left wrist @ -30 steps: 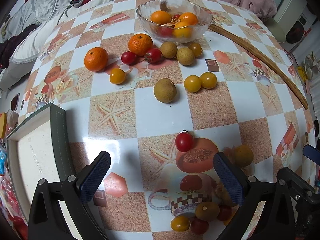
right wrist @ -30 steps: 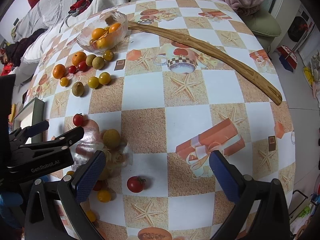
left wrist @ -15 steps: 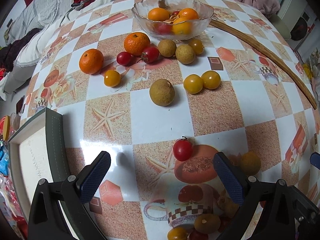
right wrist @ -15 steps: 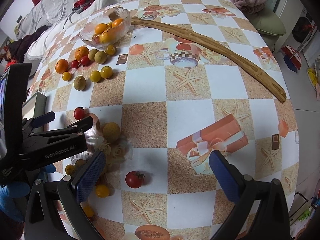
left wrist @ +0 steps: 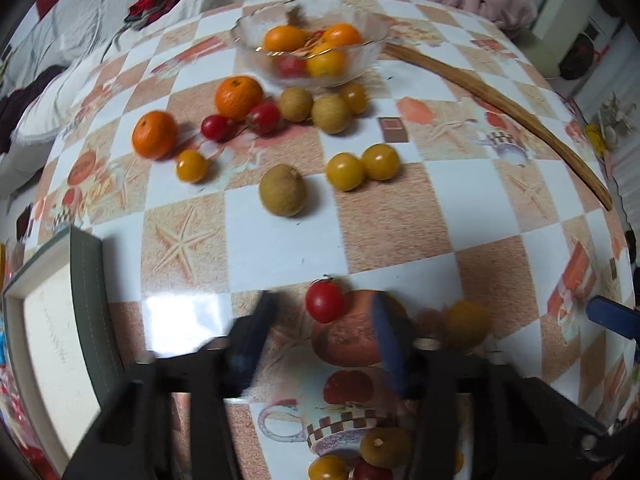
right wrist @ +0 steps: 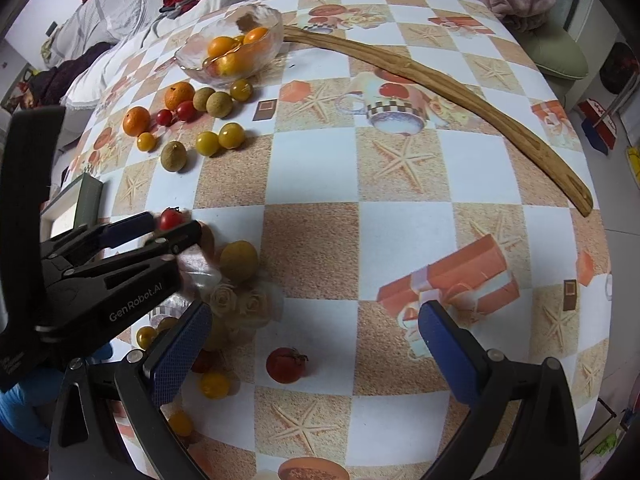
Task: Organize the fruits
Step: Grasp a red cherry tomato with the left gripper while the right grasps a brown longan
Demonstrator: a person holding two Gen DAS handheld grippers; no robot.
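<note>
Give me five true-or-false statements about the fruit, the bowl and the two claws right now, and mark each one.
1. The glass bowl holds orange fruit. True.
2. The left claw is shut on an orange. False: its fingers flank a red cherry tomato on the table, with a gap showing.
3. The right claw is open and holds nothing. True.
4. The long wooden stick lies inside the bowl. False: it lies on the table, one end beside the bowl.
5. Two yellow tomatoes sit side by side on the table. True.
</note>
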